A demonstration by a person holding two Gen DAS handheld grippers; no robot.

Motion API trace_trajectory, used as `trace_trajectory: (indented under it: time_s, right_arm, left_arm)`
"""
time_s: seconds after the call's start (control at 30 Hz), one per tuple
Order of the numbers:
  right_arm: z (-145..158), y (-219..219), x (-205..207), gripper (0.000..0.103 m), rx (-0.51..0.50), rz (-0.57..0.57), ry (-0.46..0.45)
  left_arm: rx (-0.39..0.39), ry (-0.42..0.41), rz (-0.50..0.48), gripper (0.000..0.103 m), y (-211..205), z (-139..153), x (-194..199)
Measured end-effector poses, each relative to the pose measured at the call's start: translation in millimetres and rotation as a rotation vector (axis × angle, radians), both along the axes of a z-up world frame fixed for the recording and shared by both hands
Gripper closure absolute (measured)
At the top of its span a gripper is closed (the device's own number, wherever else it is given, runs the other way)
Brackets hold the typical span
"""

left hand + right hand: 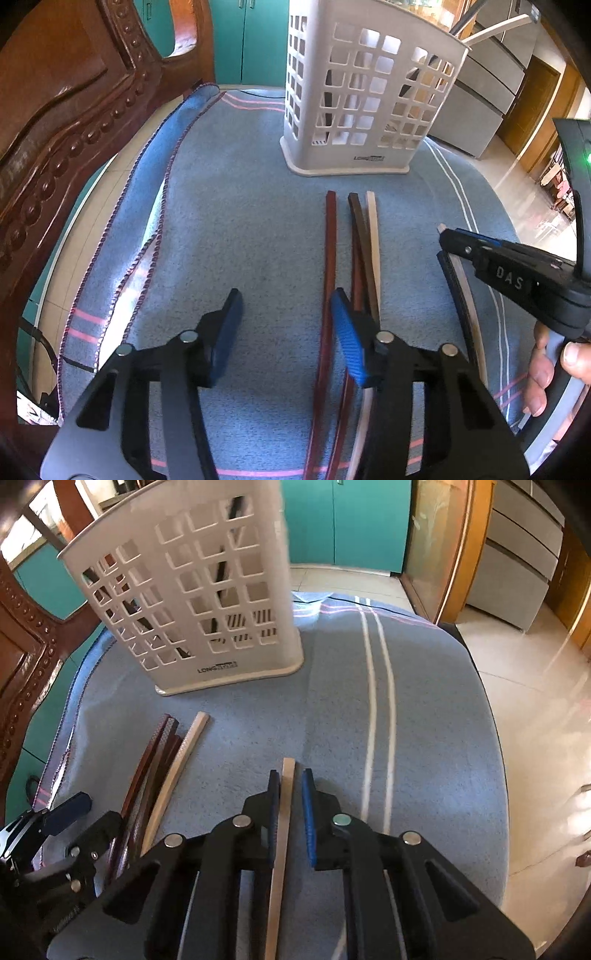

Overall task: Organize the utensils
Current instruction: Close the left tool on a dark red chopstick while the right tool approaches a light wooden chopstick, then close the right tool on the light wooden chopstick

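Right wrist view: right gripper (290, 779) clamps 1 pale wooden chopstick (282, 834). Left gripper (284, 306) half-wide, empty, over fuzzy blue cloth (240, 221). 3 square chopsticks (354, 240) lie before perforated white plastic holder (369, 92).

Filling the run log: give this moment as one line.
right hand-held gripper: shut on pale chopstick | left hand-held gripper: open over loose chopsticks | holder: upright
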State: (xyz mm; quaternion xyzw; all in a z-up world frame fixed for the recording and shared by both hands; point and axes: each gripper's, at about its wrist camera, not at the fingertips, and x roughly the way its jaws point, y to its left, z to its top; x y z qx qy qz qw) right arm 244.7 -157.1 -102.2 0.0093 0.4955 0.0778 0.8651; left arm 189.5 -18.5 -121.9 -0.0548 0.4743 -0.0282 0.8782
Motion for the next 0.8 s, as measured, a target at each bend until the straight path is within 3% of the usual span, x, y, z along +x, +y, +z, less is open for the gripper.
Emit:
trace_trajectory:
  time_s: [0.17,0.47,0.57,0.67,0.7,0.8]
  right_arm:
    - [1,-10,-4,0.09,-0.03,-0.026,0.002]
    - [-2,-7,-22,0.076,-0.082,-0.014,0.016]
    - [-3,-5,-32,0.076,-0.086,-0.005,0.02]
    - [-4,-4,-38,0.081,-0.089,0.011,0.009]
    - [-4,-4,-39,0.09,-0.084,0.013,0.007]
    - [-3,-5,-42,0.094,-0.067,0.006,0.006]
  left_arm:
    - [0.012,0.0,0.011,0.056,1,1,3]
    - [0.095,0.001,-0.025,0.053,-13,-3,3]
    - [0.094,-0.002,-0.024,0.068,-12,-2,2]
    - [0.088,-0.004,-0.021,0.092,-11,-2,1]
    - [0.085,-0.003,-0.018,0.096,-10,-2,1]
    - [0.065,0.003,0.023,0.096,0,-1,-1]
